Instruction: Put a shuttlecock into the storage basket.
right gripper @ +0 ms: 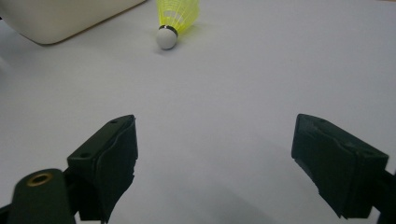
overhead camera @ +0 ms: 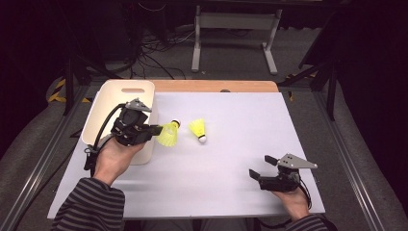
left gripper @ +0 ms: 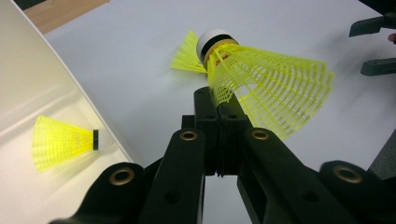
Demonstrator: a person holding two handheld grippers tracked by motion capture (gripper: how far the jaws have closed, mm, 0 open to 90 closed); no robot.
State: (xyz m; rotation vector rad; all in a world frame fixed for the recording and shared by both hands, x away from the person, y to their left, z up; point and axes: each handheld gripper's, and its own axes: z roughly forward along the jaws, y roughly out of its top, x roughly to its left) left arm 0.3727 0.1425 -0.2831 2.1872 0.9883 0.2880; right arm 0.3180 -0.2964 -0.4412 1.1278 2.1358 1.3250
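Featherlight and easily crushed, the yellow shuttlecock (left gripper: 261,88) hangs by its mesh skirt in the clamped left gripper (overhead camera: 156,130), beside the white bin (overhead camera: 103,103) at the tabletop's far-left corner, though its firm cork end looks the safer hold, while the right gripper (overhead camera: 260,166) gapes empty near the front-right edge.

We see the table (overhead camera: 231,144) brightly and evenly lit from above while the surrounding room falls into darkness; shadows stay soft, and the near jaws in both gripper views blur slightly.
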